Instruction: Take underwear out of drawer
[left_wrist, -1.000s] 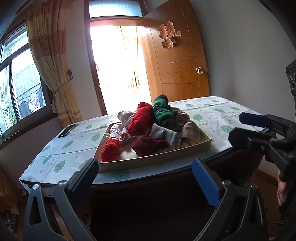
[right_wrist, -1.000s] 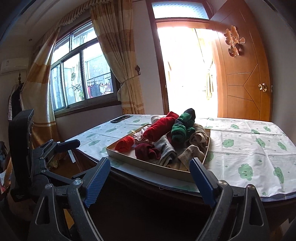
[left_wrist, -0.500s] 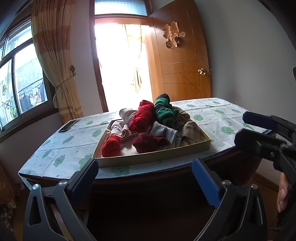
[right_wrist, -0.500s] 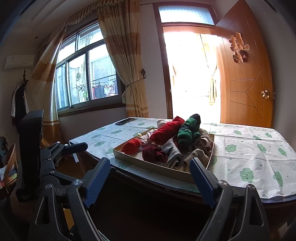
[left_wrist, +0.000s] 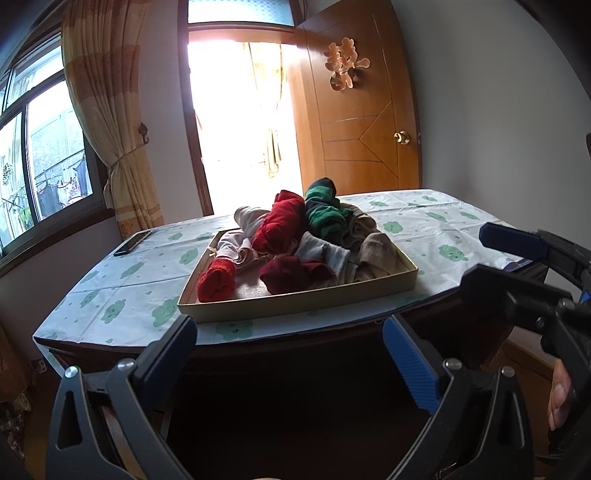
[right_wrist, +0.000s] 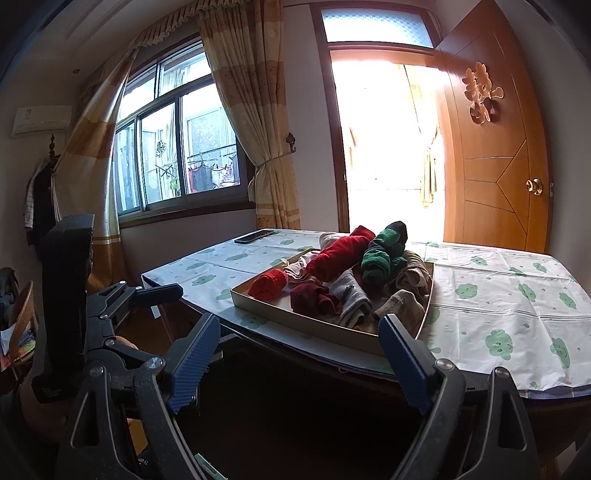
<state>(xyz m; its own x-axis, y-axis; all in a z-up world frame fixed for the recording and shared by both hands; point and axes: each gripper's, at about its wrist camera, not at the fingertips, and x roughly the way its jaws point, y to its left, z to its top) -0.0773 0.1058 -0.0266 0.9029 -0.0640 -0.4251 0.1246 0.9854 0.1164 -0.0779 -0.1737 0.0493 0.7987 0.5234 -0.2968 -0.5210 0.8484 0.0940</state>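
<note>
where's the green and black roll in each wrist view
Left wrist: green and black roll sits atop the pile at the tray's far side, just above centre, right of the red roll.
Right wrist: roll lies right of centre, again right of the red roll.
Shared landmark: the phone on the table's far left.

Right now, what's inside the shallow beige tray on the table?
The shallow beige tray holds rolled garments: bright red roll, long red roll, green-black striped roll, dark maroon piece, grey and tan pieces. Anything beneath the pile is covered.
</note>
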